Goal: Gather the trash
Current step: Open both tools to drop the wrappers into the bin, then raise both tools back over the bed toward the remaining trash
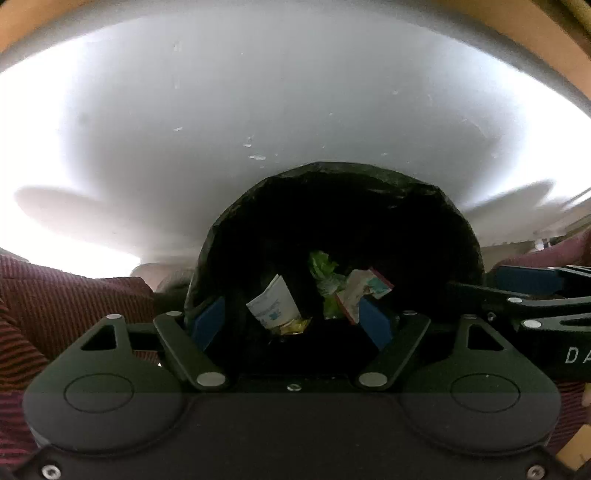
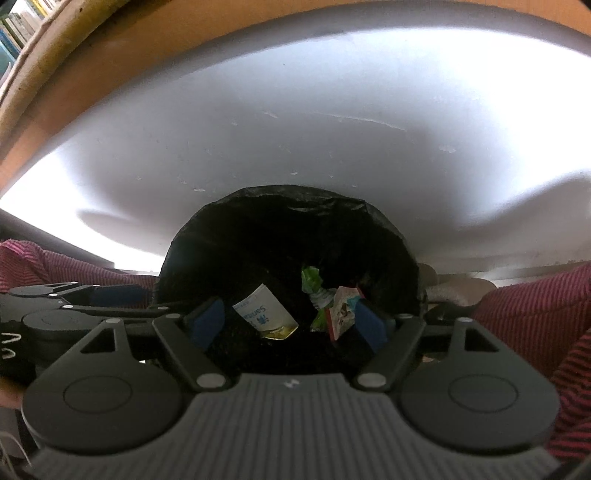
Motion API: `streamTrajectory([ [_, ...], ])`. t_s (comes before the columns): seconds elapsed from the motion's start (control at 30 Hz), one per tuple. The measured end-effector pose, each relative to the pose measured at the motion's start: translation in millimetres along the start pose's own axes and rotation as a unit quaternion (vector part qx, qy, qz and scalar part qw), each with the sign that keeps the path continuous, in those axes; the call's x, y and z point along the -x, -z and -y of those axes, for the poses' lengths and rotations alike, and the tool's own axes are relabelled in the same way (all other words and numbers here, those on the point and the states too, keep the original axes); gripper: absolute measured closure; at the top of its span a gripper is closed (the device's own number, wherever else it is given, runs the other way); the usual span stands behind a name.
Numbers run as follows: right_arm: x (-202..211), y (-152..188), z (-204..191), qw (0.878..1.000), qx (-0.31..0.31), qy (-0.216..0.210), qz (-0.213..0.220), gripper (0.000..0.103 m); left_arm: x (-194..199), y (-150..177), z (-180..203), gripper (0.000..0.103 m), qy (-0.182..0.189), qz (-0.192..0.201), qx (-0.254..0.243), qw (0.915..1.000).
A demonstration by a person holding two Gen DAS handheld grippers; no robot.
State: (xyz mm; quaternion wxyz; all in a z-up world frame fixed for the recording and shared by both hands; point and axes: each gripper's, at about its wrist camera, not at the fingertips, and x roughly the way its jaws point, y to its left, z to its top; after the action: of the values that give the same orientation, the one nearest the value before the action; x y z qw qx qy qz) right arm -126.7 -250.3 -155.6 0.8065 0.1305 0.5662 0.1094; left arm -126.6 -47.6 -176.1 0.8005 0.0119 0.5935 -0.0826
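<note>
A bin lined with a black bag (image 1: 332,173) (image 2: 295,195) stands right below both grippers. At its bottom lie a white printed packet (image 1: 273,304) (image 2: 260,312), a green wrapper (image 1: 321,267) (image 2: 310,278), a red-edged wrapper (image 1: 364,290) (image 2: 341,312) and a gold scrap (image 1: 293,326) (image 2: 280,332). My left gripper (image 1: 291,306) hangs open over the bin mouth with nothing between its blue pads. Beside it, my right gripper (image 2: 290,314) is open and empty too. Each shows at the edge of the other's view: the right gripper (image 1: 528,284), the left gripper (image 2: 110,293).
A white surface (image 1: 258,110) (image 2: 295,129) with small pale flecks surrounds the bin, bounded by a grey rim and a wood-coloured band. Maroon striped sleeves (image 1: 55,302) (image 2: 535,306) flank the grippers. Books (image 2: 18,29) show at the far top left.
</note>
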Motion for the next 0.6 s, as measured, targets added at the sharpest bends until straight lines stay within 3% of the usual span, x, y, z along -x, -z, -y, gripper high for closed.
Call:
streamTrajectory([
  [0.1, 8, -2, -4, 1.0, 0.017, 0.002, 0.008, 0.017, 9, 0, 2, 0.025, 0.005, 0.011, -0.002, 0.9999],
  [0.3, 41, -13, -9, 0.995, 0.081, -0.028, 0.042, 0.017, 52, 8, 2, 0.025, 0.013, 0.096, -0.016, 0.9951],
  [0.43, 79, -22, -18, 0.983, 0.153, -0.065, 0.075, 0.017, 92, 14, 5, 0.02, 0.03, 0.163, -0.05, 0.9849],
  [0.6, 129, -32, -27, 0.96, 0.209, -0.112, 0.145, 0.014, 138, 15, 8, 0.014, 0.03, 0.251, -0.081, 0.9642],
])
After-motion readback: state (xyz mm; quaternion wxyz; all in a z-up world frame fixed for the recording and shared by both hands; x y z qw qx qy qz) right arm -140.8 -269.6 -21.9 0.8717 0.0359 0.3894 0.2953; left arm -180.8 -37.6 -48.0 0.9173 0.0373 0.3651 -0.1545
